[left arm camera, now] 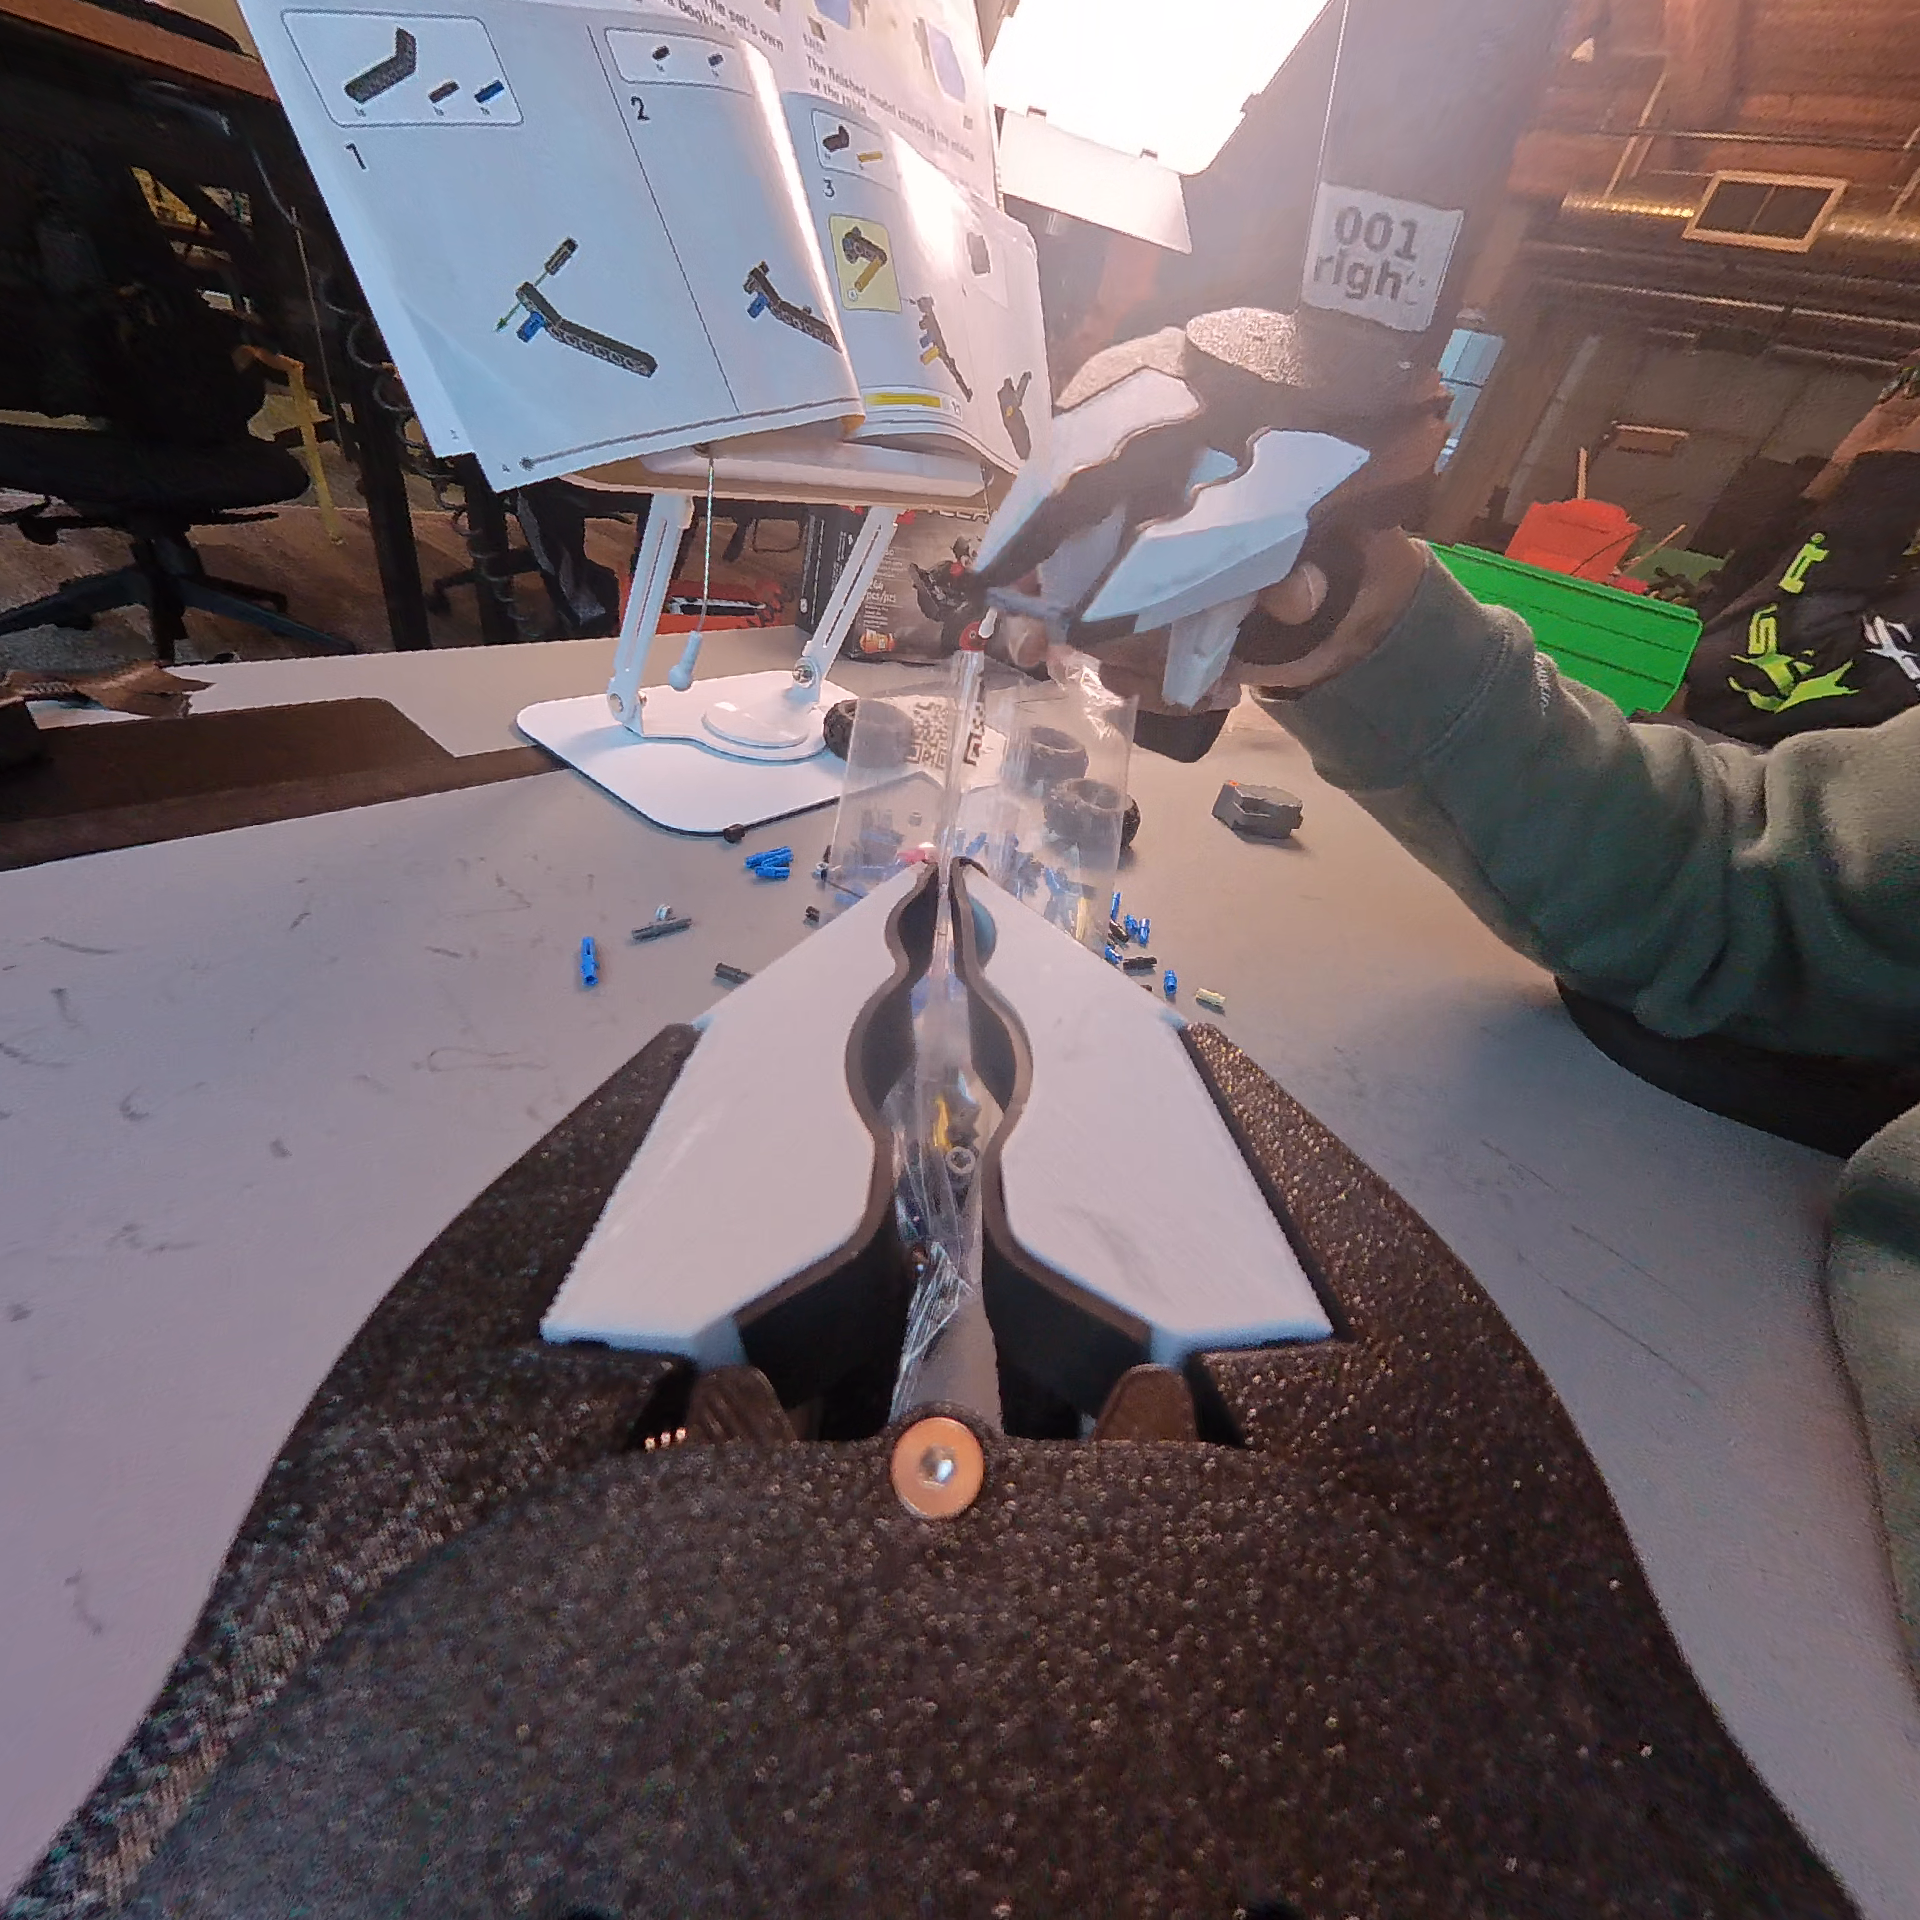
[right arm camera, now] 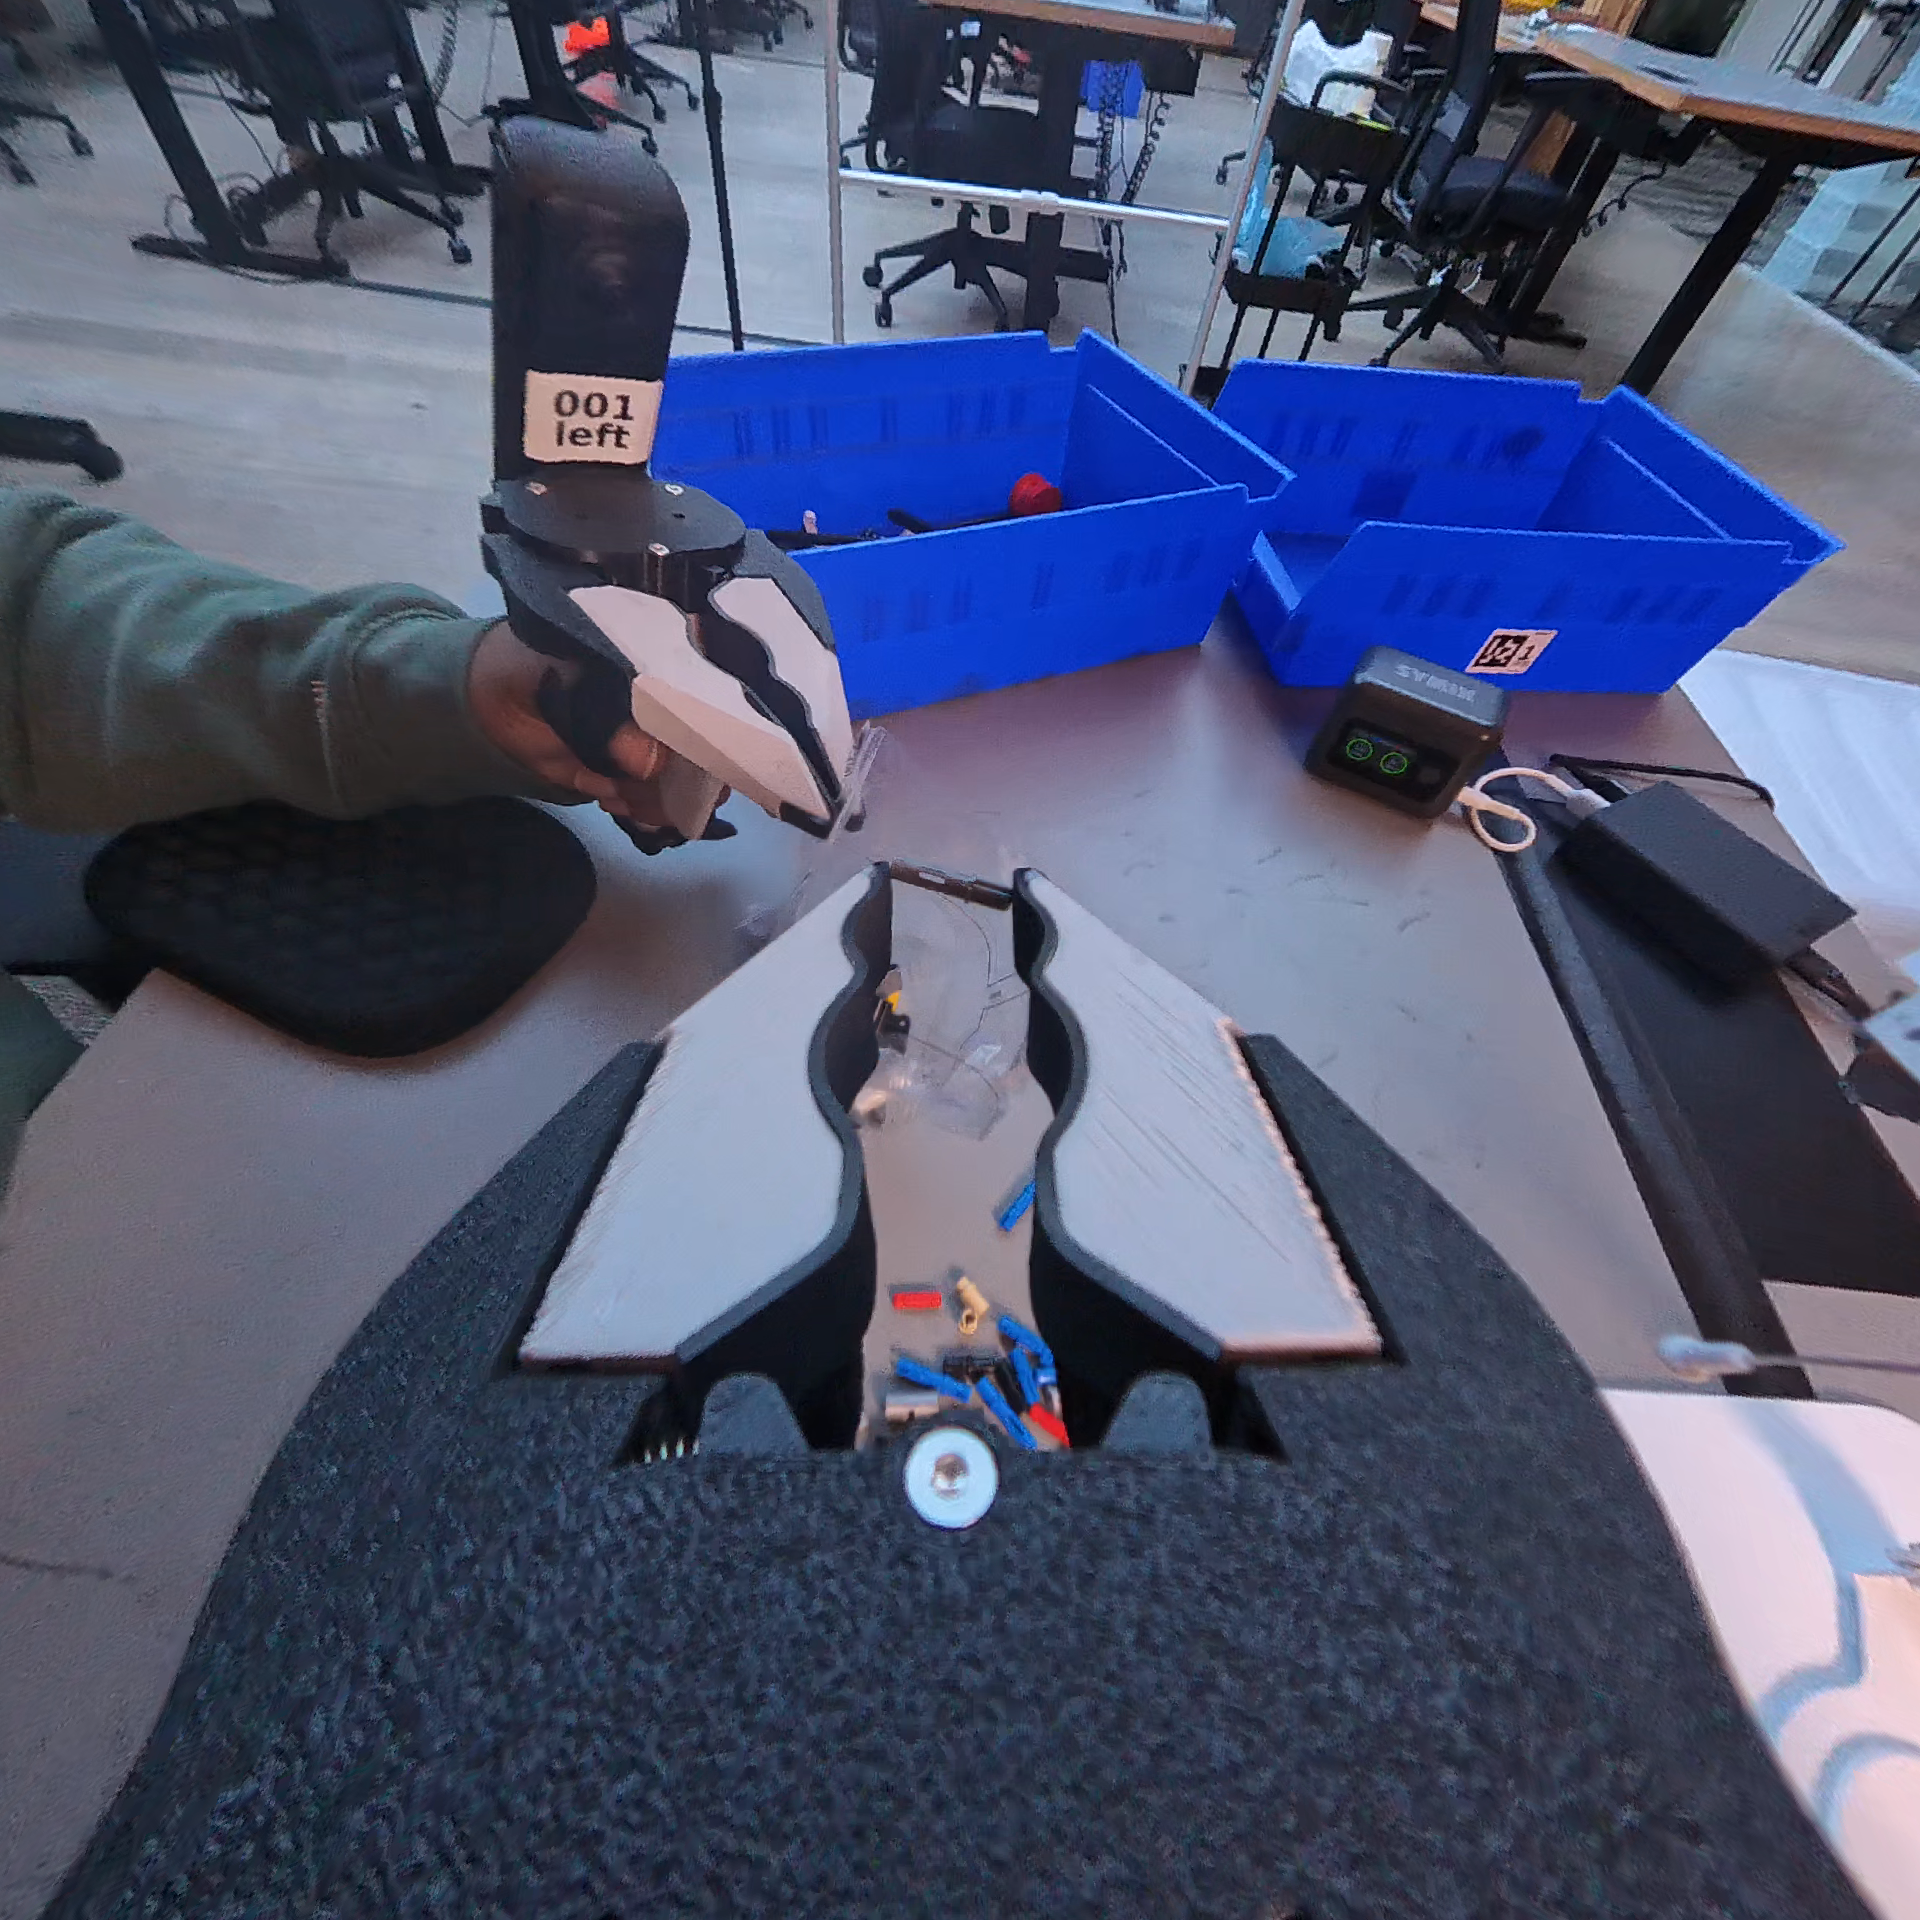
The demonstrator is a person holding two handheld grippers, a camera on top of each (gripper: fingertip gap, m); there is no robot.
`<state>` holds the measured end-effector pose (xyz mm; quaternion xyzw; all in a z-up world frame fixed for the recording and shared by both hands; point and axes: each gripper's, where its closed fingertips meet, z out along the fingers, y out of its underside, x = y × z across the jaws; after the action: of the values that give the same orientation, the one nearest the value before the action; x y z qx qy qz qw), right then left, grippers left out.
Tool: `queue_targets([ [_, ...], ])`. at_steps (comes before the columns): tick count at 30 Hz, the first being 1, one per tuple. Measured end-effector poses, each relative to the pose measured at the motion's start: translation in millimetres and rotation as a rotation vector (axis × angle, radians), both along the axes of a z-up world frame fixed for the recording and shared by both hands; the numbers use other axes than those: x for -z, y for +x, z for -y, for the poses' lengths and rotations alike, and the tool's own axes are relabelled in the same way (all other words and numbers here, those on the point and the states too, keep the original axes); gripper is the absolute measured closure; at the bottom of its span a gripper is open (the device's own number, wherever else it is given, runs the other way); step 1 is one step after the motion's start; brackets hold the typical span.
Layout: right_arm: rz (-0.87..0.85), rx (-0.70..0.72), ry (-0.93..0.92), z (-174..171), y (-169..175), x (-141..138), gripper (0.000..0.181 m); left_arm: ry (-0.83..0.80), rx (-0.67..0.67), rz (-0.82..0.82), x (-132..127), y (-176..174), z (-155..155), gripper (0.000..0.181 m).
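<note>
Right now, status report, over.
Left gripper shut on clear bag. Right gripper open above it. Small loose pieces on table.

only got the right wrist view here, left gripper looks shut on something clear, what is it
Observer: The left gripper is shut on a clear plastic bag with small parts inside; the bag runs up toward the right gripper.
Operator: ok whats out past the bag, cant see that way
Observer: Black tyres lie on the table beyond it, with blue pins scattered nearby.
Operator: anything standing back there
Observer: An open instruction booklet rests on a white stand.
</note>
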<state>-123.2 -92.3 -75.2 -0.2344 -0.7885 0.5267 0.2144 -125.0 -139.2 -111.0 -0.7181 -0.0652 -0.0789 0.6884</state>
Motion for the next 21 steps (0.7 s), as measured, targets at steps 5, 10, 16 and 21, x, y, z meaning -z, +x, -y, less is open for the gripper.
queue_targets([
  [5,0.005,0.010,0.039,6.7,-5.2,18.3,0.144,0.004,-0.005,-0.010,-1.4,1.1,1.0,0.180],
  [10,-0.031,0.052,-0.110,-32.7,6.3,-12.0,0.156,0.003,-0.003,0.013,-0.1,-0.5,1.0,0.180],
  [16,0.189,0.066,0.393,-73.7,31.4,126.8,0.163,0.000,-0.005,0.020,1.3,-1.8,0.3,0.180],
  [21,0.256,0.018,0.436,-63.1,35.5,157.2,0.157,-0.005,0.003,0.019,2.4,-0.2,-0.2,0.180],
])
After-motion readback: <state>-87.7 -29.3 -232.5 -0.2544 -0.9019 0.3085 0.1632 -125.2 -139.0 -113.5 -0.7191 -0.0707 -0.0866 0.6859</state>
